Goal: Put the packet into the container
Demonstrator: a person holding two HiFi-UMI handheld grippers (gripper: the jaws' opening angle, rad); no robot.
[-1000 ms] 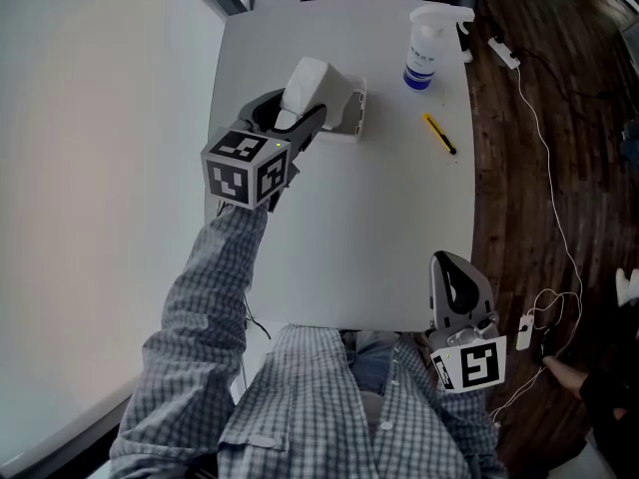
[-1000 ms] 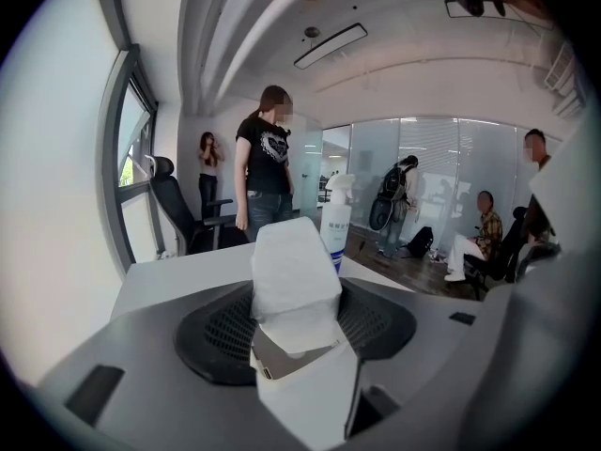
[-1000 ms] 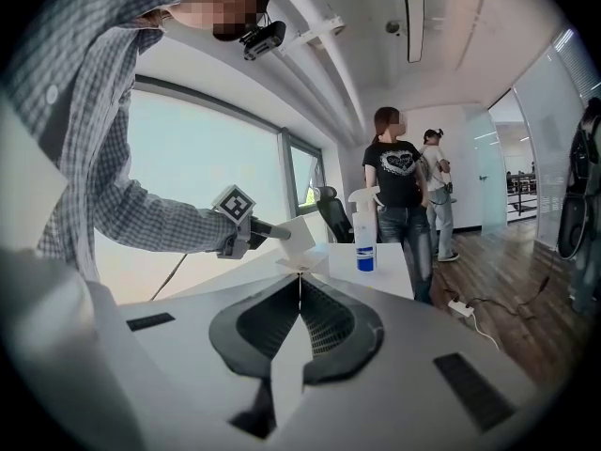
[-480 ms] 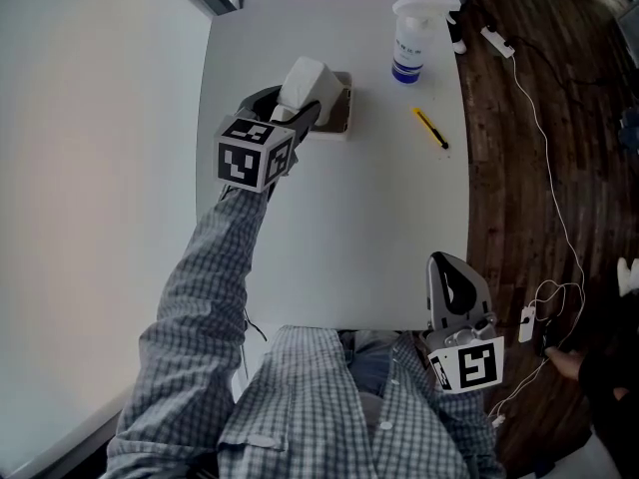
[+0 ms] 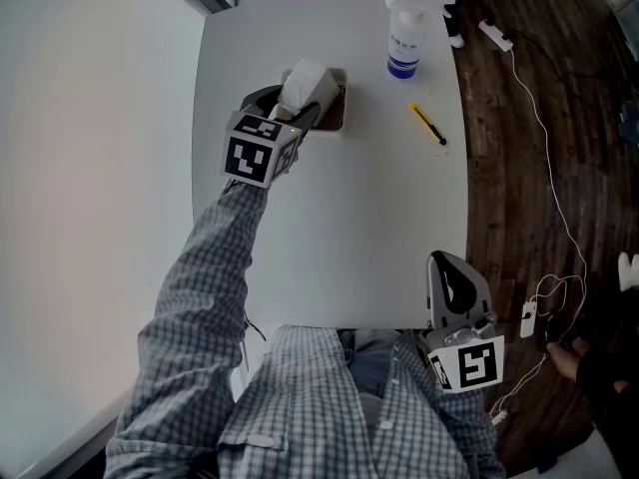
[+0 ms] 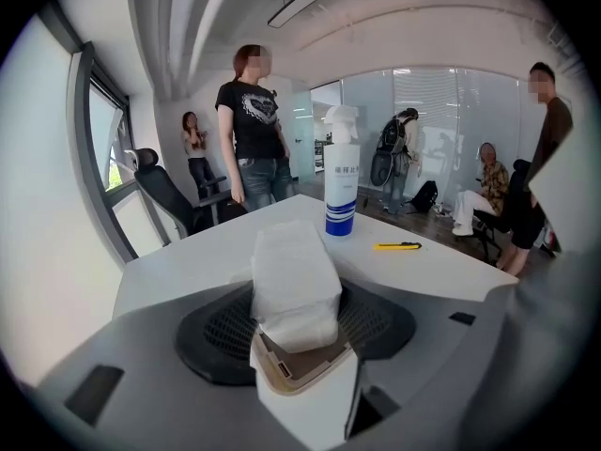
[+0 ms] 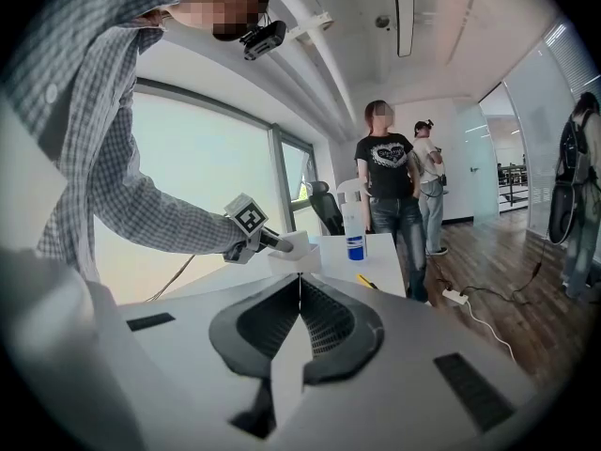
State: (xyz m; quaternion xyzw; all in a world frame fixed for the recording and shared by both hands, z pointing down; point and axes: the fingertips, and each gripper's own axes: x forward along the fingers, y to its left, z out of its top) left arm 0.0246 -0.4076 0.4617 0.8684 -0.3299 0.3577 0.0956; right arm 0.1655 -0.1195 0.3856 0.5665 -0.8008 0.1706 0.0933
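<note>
Packet (image 6: pixel 294 280) pinched between left gripper (image 5: pixel 298 108) jaws, now swung closer over container (image 6: pixel 305 369) just below the jaws, lower end entering its mouth. Probably ready for release. Right gripper (image 5: pixel 454 282) jaws pressed together, empty.

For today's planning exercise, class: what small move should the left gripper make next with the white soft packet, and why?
Probably lower it: the left gripper holds the white soft packet tilted over the open beige container, whose brown inside shows, so easing down should seat it.
</note>
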